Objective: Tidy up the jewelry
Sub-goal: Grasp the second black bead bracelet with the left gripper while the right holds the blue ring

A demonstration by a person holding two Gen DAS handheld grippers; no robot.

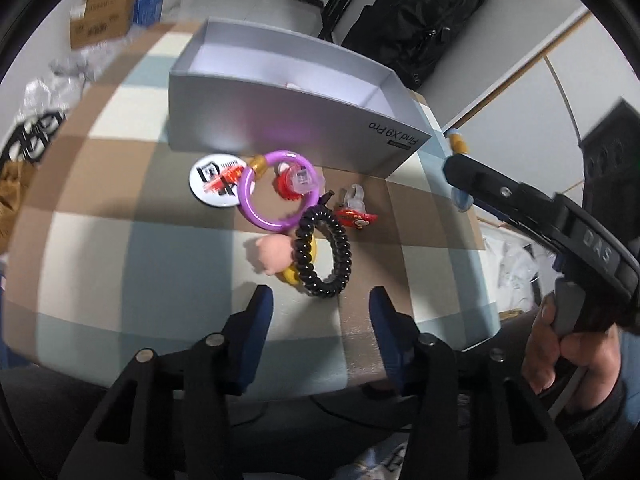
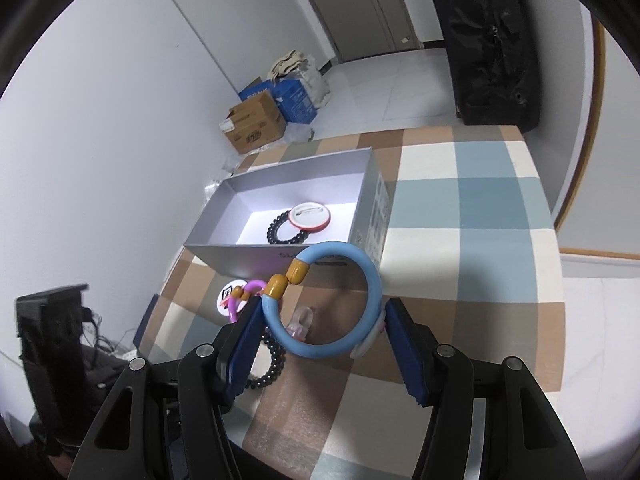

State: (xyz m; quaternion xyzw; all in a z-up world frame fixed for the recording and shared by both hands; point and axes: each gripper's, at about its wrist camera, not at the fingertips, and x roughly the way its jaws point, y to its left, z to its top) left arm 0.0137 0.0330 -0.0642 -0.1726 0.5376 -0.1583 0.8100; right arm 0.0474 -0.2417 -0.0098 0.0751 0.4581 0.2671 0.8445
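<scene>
Right tool (image 2: 320, 344) clamped on blue bangle (image 2: 362, 276), frame centre; carry over box (image 2: 280, 246) rim, release low. Left tool (image 1: 320, 320) apart, empty, above black bracelet (image 1: 324, 252).

Around the checked table, we see only room clutter

We see a brown, blue and cream checked tablecloth (image 2: 480, 208) over the table, a brown cardboard carton (image 2: 253, 127) and a blue printed carton (image 2: 296, 100) on the pale tiled floor (image 2: 380, 80) by the white wall (image 2: 120, 100), and a black fabric backpack (image 1: 416, 20) beyond the table.
</scene>
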